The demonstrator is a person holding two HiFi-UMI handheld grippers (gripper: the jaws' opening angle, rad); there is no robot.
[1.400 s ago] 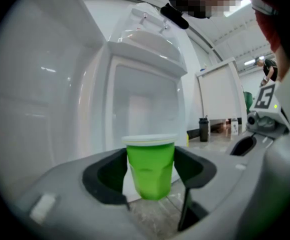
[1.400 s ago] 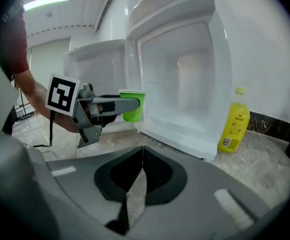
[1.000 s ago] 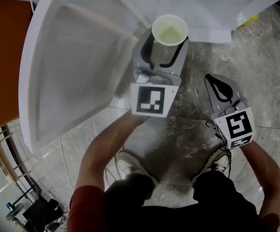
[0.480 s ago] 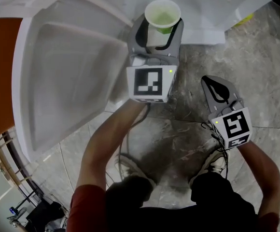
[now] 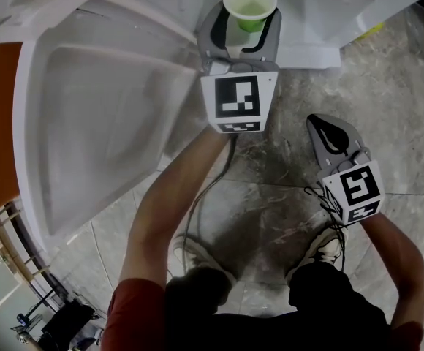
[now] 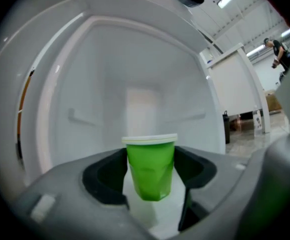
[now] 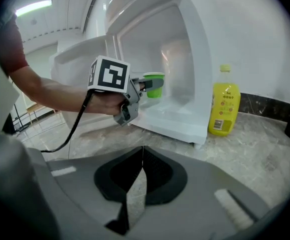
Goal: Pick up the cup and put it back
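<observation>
In the head view my left gripper (image 5: pixel 243 29) grips the green cup (image 5: pixel 249 4) upright, its fingers spread wide around the cup's sides. The cup is at the open front of the white fridge (image 5: pixel 307 6), whose door (image 5: pixel 102 123) stands swung out to the left. My right gripper (image 5: pixel 327 129) hangs over the marble floor (image 5: pixel 270 196), well apart from the cup, with its jaws together.

In the left gripper view the cup (image 6: pixel 150 166) sits between the dark pads (image 6: pixel 105 181), touching no surface, with the fridge's white inside behind it.

In the right gripper view my right gripper (image 7: pixel 141 159) is closed and empty. Beyond it the cup (image 7: pixel 154 85) hangs above the fridge's bottom ledge. A yellow bottle (image 7: pixel 224 106) stands on the floor just beside the fridge's right front corner.
</observation>
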